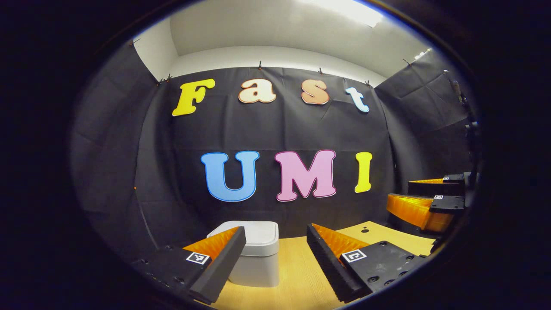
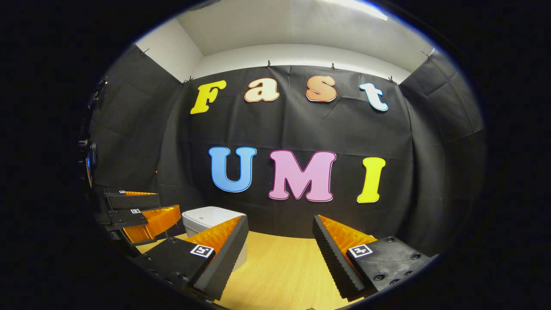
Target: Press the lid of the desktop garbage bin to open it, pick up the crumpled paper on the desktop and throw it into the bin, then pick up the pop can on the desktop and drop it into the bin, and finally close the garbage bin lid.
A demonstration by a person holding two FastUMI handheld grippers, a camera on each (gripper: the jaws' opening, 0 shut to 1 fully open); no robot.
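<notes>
Garbage bin [image 1: 254,254]: lid down, on wooden desktop [image 1: 297,275], behind left gripper [image 1: 275,241]'s left finger; fingers spread, empty. Right gripper [image 2: 280,232]: fingers spread, empty; bin [image 2: 206,217] past its left finger.

My own left finger [image 1: 215,262] covers the bin's [image 1: 258,258] near corner at seven o'clock. In the right gripper view, my finger [image 2: 224,254] hides the bin's [image 2: 206,217] lower front.
</notes>
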